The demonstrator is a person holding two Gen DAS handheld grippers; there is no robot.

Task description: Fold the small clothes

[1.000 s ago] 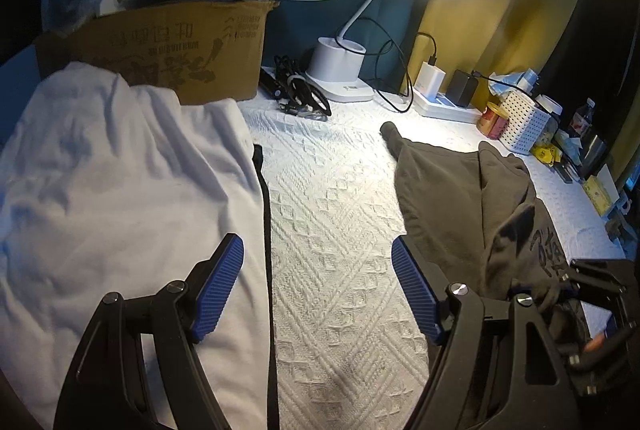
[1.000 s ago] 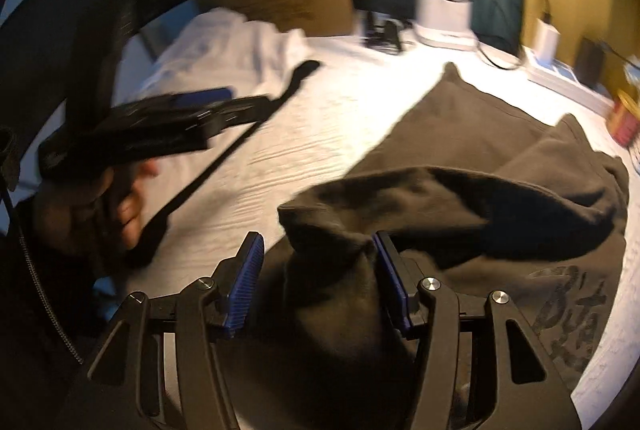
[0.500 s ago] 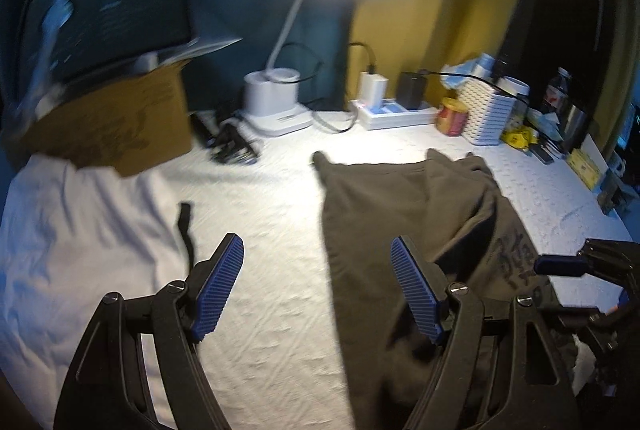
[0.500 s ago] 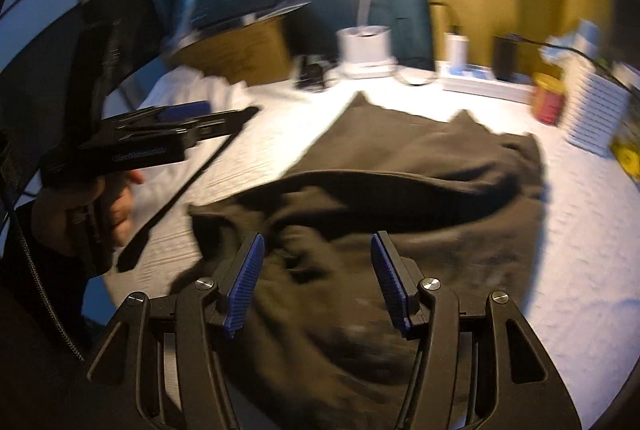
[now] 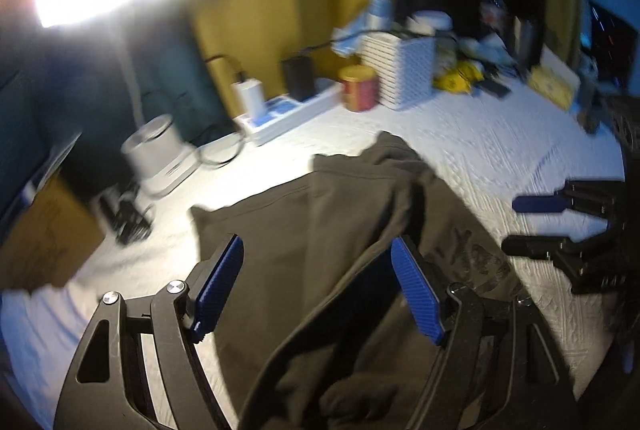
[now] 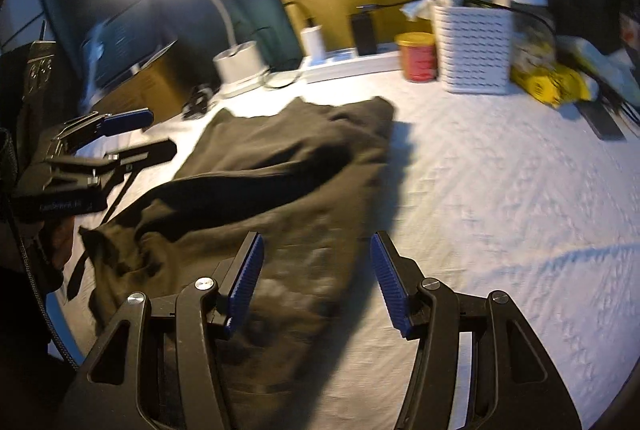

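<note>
We see a dark olive garment (image 6: 280,190) lying rumpled on the white textured cover (image 6: 500,210) of the desk, spread from the near edge toward the back, with a faint print on its near part. Our left gripper (image 5: 316,286) hangs over the garment with its blue pads spread apart and nothing pinched between them. Our right gripper (image 6: 316,278) hangs over the garment's right margin, its pads likewise apart and empty; the cloth shows between them without being pressed.

Along the back edge stand the containers. A white perforated basket (image 6: 474,46) holds a pale jumble that rises above its rim, too blurred for us to name. Just to its left is a red can with a yellow lid (image 6: 418,56), closed. Beside that lies a white power strip (image 6: 348,64) carrying a white charger and a black one. Toward the back left corner is a brown cardboard box (image 6: 148,90) with something dark resting on it. A lit desk lamp (image 6: 236,58) stands between box and strip.
</note>
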